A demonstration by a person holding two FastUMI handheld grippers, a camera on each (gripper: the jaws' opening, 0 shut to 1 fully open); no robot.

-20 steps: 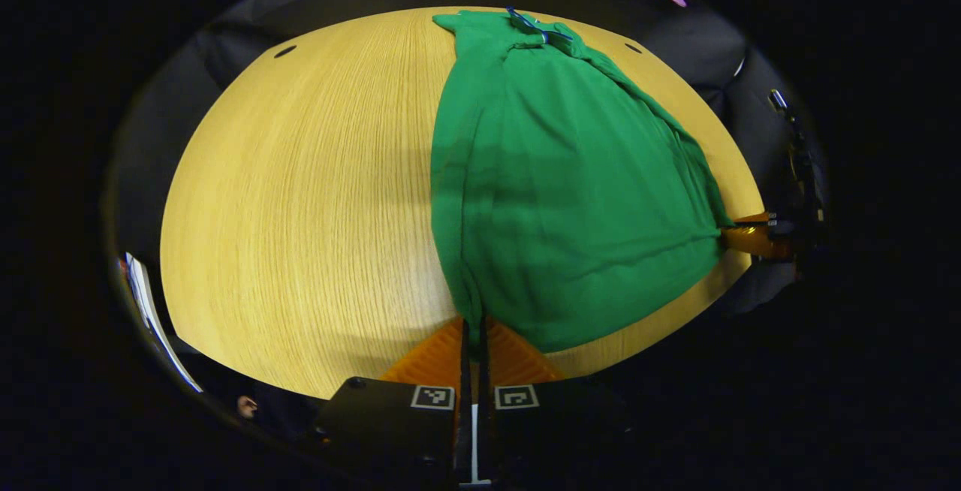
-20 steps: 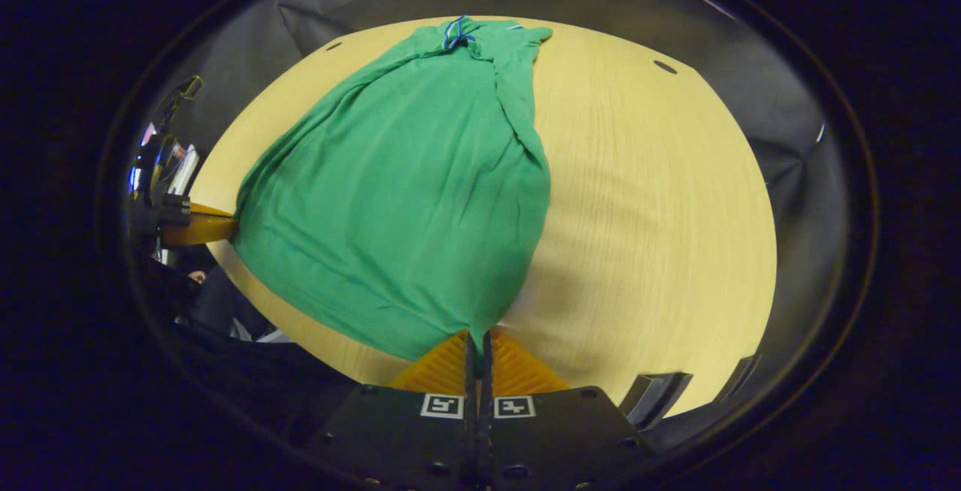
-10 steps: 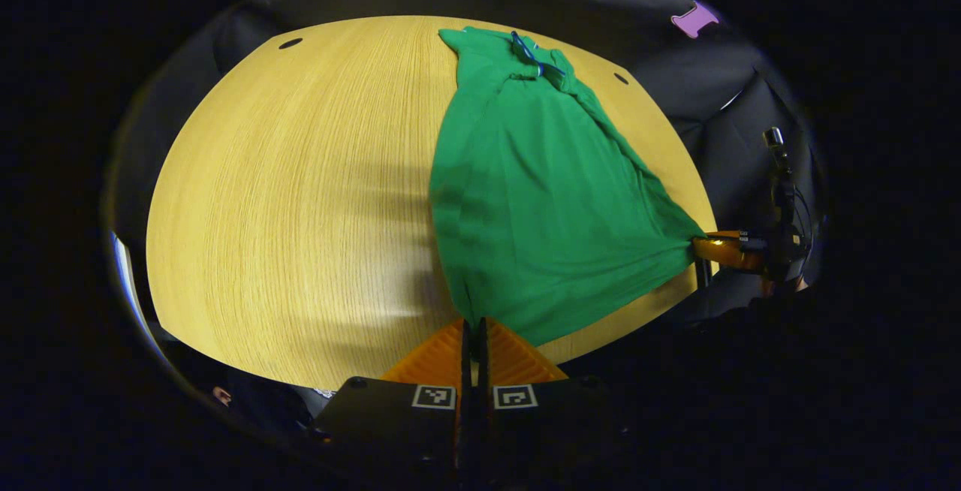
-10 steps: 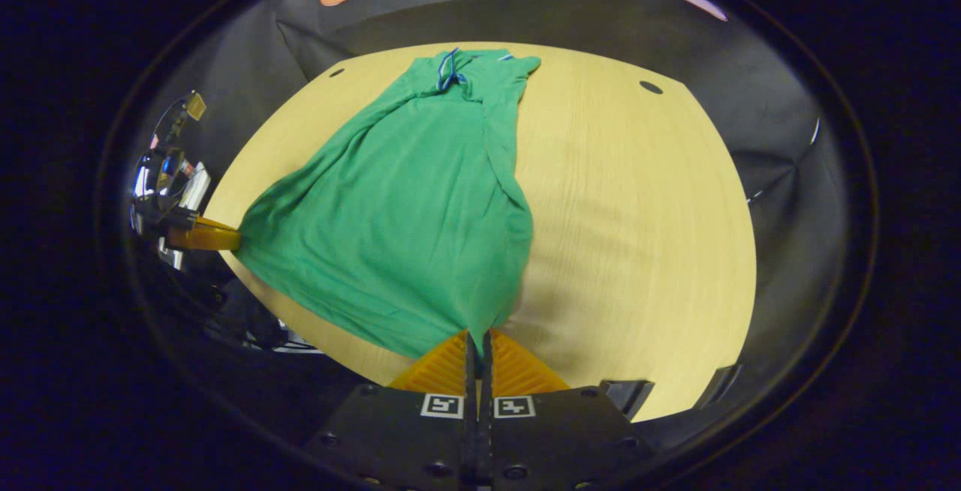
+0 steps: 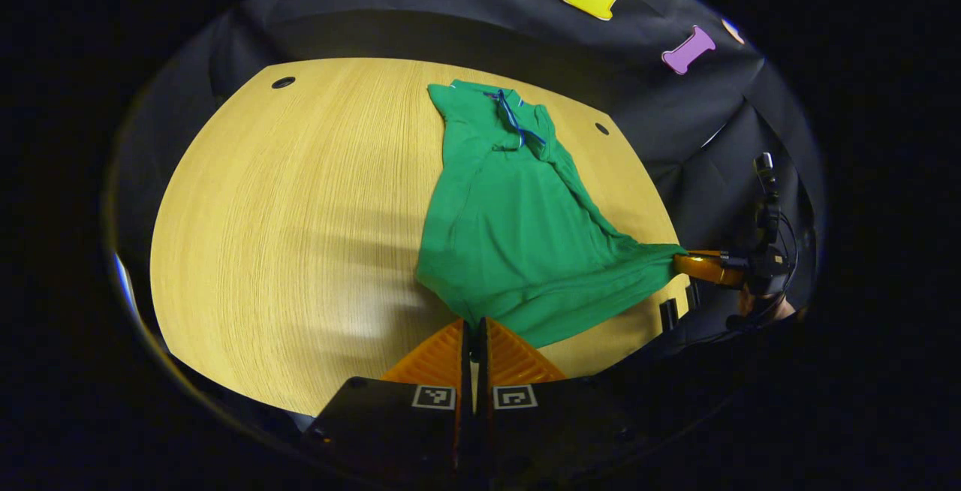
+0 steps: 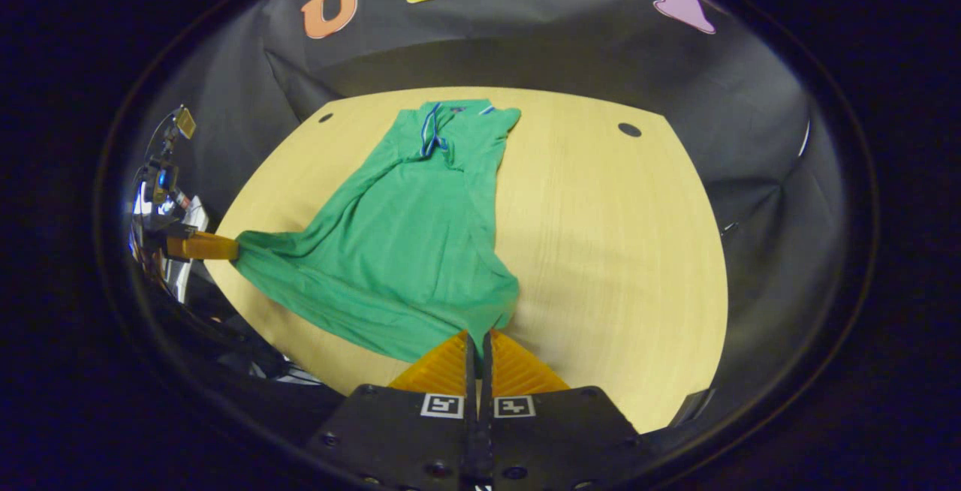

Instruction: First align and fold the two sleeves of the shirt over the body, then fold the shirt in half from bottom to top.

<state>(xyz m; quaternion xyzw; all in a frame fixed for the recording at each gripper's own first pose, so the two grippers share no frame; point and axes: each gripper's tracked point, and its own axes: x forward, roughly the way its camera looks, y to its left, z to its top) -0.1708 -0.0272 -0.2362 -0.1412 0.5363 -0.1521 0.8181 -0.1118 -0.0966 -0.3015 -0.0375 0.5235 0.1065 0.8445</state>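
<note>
Green knit shirt (image 5: 518, 236) lies on the tabletop (image 5: 285, 213), collar far, hem corners lifted. Left gripper (image 5: 472, 329) and right gripper (image 6: 477, 341) each have jaws closed on a corner, seemingly pinching cloth. Soft, light, limp fabric: it sags between holds, so grip corners.

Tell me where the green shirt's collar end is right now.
In the left gripper view, the green shirt's collar end lies at the wooden table's far edge, beside a small dark hole.
</note>
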